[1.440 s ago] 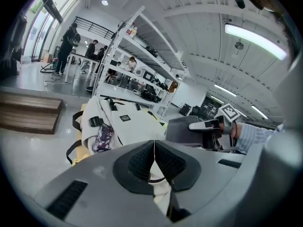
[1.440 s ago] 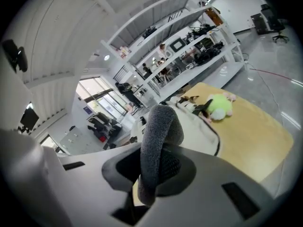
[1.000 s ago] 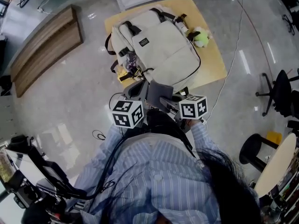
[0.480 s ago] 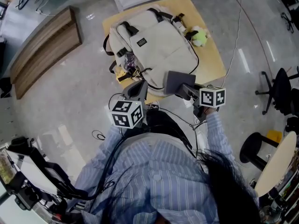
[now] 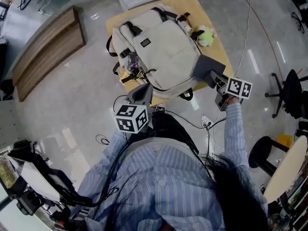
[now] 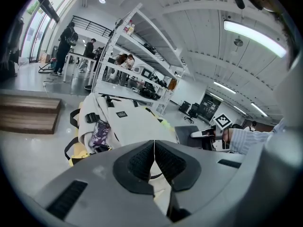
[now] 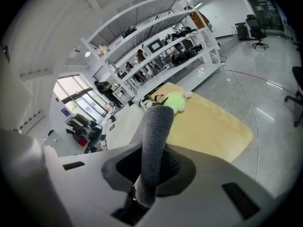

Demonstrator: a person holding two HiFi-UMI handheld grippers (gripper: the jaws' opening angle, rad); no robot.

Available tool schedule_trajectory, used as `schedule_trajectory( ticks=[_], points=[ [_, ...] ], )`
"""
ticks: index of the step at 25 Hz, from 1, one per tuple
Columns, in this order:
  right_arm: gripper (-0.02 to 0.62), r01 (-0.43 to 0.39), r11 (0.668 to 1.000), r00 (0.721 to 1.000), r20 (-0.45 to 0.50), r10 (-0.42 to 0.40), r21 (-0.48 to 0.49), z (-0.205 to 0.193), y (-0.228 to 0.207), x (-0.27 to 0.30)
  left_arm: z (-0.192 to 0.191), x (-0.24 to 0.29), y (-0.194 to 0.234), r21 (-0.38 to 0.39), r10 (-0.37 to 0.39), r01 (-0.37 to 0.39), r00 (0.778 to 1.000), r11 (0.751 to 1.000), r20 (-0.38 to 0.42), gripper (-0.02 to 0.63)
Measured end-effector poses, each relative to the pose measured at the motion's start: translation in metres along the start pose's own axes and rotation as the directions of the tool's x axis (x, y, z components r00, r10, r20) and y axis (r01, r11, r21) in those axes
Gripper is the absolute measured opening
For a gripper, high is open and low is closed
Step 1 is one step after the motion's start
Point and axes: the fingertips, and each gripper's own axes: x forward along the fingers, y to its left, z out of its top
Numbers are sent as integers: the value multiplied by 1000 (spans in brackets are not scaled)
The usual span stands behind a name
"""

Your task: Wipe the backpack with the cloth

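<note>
A cream backpack (image 5: 161,44) lies flat on a small yellow wooden table (image 5: 219,73); it also shows in the left gripper view (image 6: 130,122). My right gripper (image 5: 215,77) is shut on a grey cloth (image 5: 207,66), which hangs over the table's right side, just off the backpack's near right corner. In the right gripper view the cloth (image 7: 156,136) stands up between the jaws of that gripper (image 7: 149,174), with the backpack (image 7: 121,130) to its left. My left gripper (image 5: 141,93) hovers at the table's near edge, its jaws (image 6: 154,157) shut on nothing.
A green plush toy (image 5: 207,37) lies on the table's far right corner. A wooden bench (image 5: 48,44) stands on the floor at left. Office chairs (image 5: 288,93) and a black stool (image 5: 262,153) stand at right. A cable (image 5: 243,47) runs across the floor.
My right gripper has carried the cloth from beside the left gripper out to the right, to the backpack's near right corner. The left gripper has stayed put.
</note>
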Motion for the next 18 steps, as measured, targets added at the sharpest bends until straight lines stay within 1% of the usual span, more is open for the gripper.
schedule_trajectory(
  ticks=[5, 11, 15, 18],
  points=[
    [52, 52, 998, 997, 62, -55, 44, 19, -31, -10, -7, -2, -2, -2, 8, -8, 1000, 1000, -7, 6],
    [52, 77, 994, 991, 105, -86, 83, 25, -47, -21, -10, -9, 0, 4, 21, -21, 1000, 1000, -17, 6],
    [52, 76, 992, 986, 138, -90, 100, 25, -44, -26, -14, -17, 5, 12, 26, -26, 999, 1000, -30, 6],
    [52, 46, 993, 981, 180, -66, 113, 24, -27, -29, -15, -22, 11, 17, 22, -21, 999, 1000, -35, 6]
  ],
)
